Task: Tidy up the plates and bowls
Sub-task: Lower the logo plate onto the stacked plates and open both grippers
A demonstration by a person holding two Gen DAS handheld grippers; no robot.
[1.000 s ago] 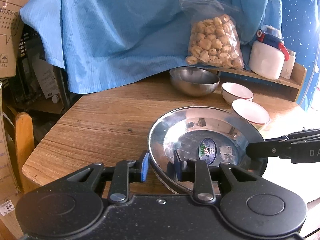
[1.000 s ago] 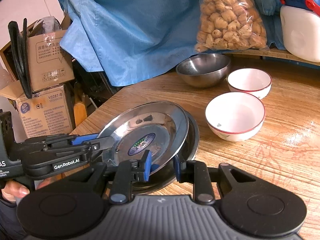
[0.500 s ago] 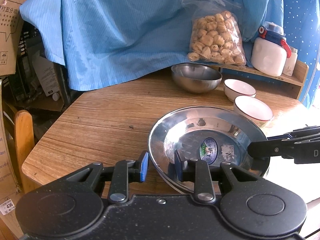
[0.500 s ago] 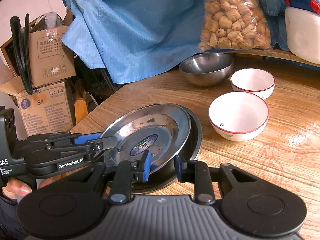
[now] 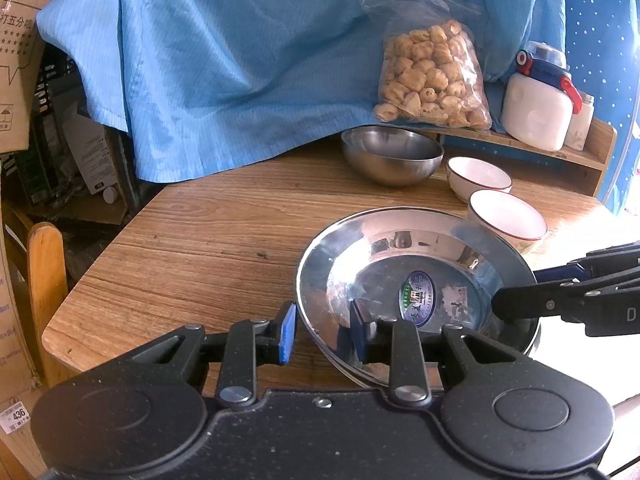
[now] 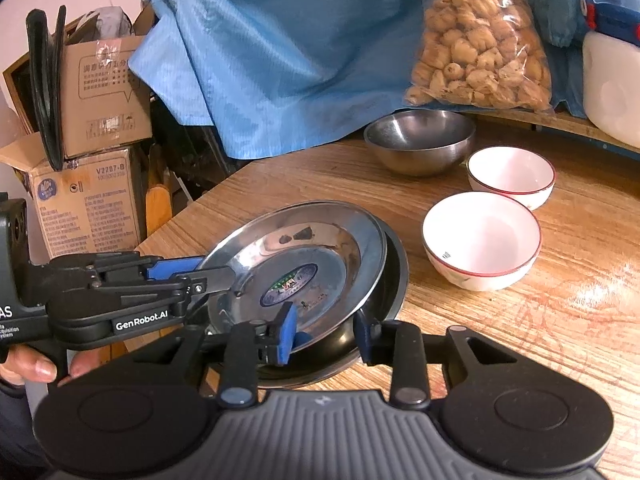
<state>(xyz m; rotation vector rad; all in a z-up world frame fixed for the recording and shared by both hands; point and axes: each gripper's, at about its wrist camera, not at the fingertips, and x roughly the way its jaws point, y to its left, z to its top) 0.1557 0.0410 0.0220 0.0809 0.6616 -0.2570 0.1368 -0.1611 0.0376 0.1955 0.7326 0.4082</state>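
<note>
A shiny steel plate (image 5: 412, 264) with a round sticker lies tilted on a darker plate (image 6: 394, 280) near the table's front edge. My left gripper (image 5: 322, 332) is open, its jaws astride the steel plate's near rim. My right gripper (image 6: 326, 332) is open, astride both plates' rims on the opposite side; it also shows in the left wrist view (image 5: 560, 300). Two white red-rimmed bowls (image 6: 482, 240) (image 6: 512, 176) and a steel bowl (image 6: 420, 142) stand farther back.
A bag of snacks (image 5: 432, 80) and a white jug (image 5: 538, 112) sit on a low wooden shelf (image 5: 596, 152) at the table's back. A blue cloth (image 5: 260, 60) hangs behind. Cardboard boxes (image 6: 92, 152) stand left of the wooden table (image 5: 192, 248).
Both grippers stay open around the plates' rims. The steel plate has settled a little lower onto the dark plate. Both cameras have drawn back slightly.
</note>
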